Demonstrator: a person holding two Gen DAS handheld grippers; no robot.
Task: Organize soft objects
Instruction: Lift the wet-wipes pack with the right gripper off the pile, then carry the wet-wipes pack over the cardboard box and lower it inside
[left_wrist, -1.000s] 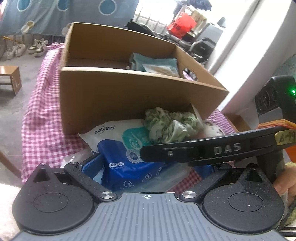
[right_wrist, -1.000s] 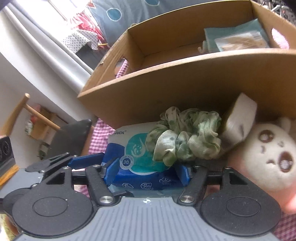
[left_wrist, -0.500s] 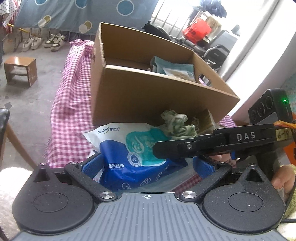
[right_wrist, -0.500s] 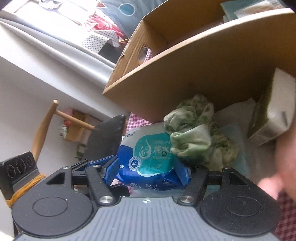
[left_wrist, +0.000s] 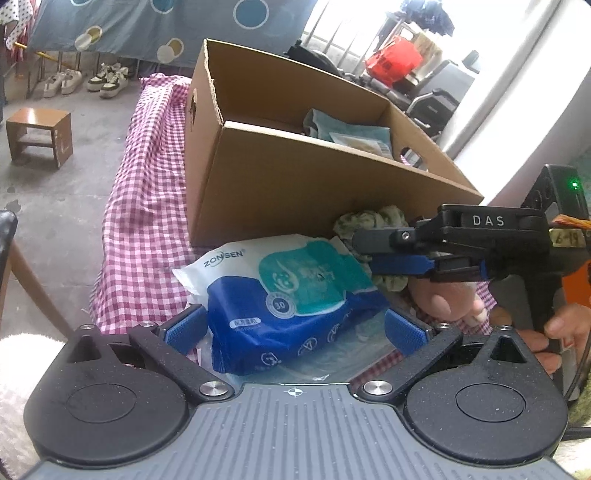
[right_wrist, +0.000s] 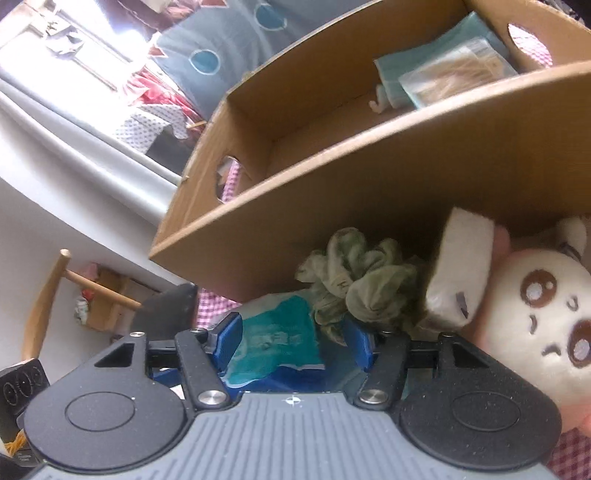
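Observation:
A blue and white wet-wipe pack (left_wrist: 291, 295) lies on the checked cloth in front of a cardboard box (left_wrist: 295, 184). My left gripper (left_wrist: 293, 330) is open with its blue pads on either side of the pack's near end. My right gripper (right_wrist: 291, 341) reaches in from the right (left_wrist: 399, 254), jaws a little apart around the pack's teal top (right_wrist: 277, 339); whether it grips is unclear. A green scrunchie (right_wrist: 358, 277) lies on the pack against the box. A white plush toy (right_wrist: 546, 317) and a white sponge block (right_wrist: 461, 269) sit to the right.
The box holds a teal packet (left_wrist: 347, 129) in its far right corner. The red-checked table (left_wrist: 144, 229) drops off on the left. A wooden stool (left_wrist: 38, 134) and shoes (left_wrist: 81, 79) are on the floor. A wooden chair (right_wrist: 66, 295) stands by the wall.
The left gripper has drawn back and swung left, so the box sits further right. The right gripper has moved in over the pack's top and its jaws have narrowed.

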